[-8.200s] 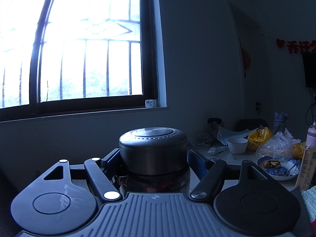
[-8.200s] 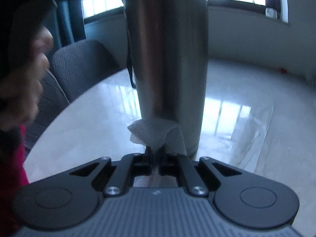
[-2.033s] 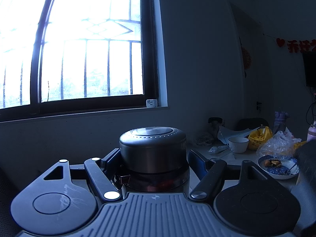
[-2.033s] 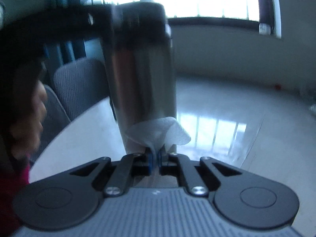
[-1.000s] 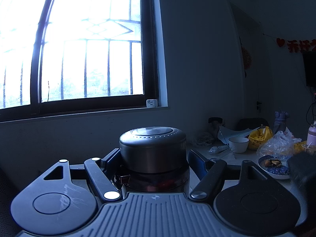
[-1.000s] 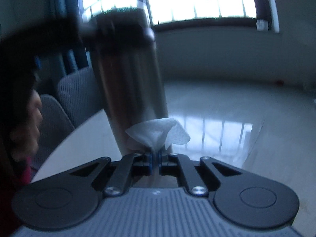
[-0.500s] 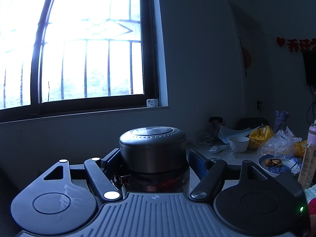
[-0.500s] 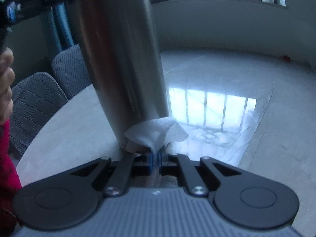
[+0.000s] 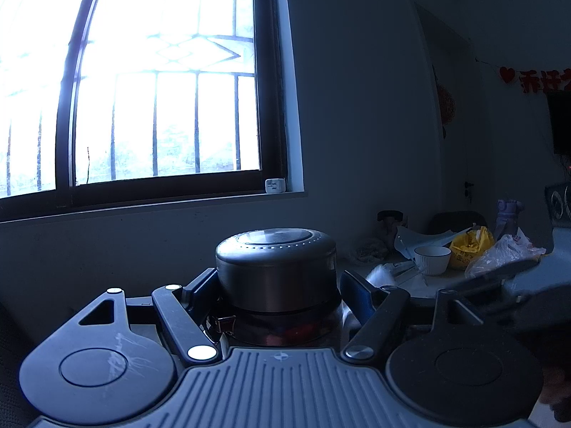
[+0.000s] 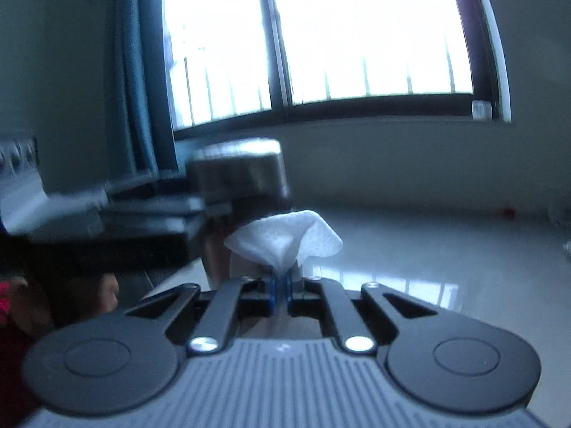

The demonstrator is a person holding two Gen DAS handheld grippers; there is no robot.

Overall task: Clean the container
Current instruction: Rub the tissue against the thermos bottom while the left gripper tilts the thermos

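Steel dominates the left wrist view: a tall stainless-steel flask with a dark grey domed lid [image 9: 275,267] stands upright between the fingers of the left gripper [image 9: 276,296], whose jaws are clamped against its neck just under the lid while the gripper points nearly level toward an arched barred window [image 9: 142,82]. Right of the flask, farther back, a small white bowl [image 9: 431,259], a yellow bag [image 9: 470,246] and a clear plastic bag [image 9: 503,255] sit on a pale table [image 9: 424,289]; a blurred dark shape crosses just beside them. In the right wrist view, the right gripper [image 10: 281,287] is pressed together on a crumpled white tissue [image 10: 285,239], angled slightly downward. The tissue sits just right of the blurred flask's lid; whether they touch I cannot tell. A hand [image 10: 107,294] shows left of the flask.
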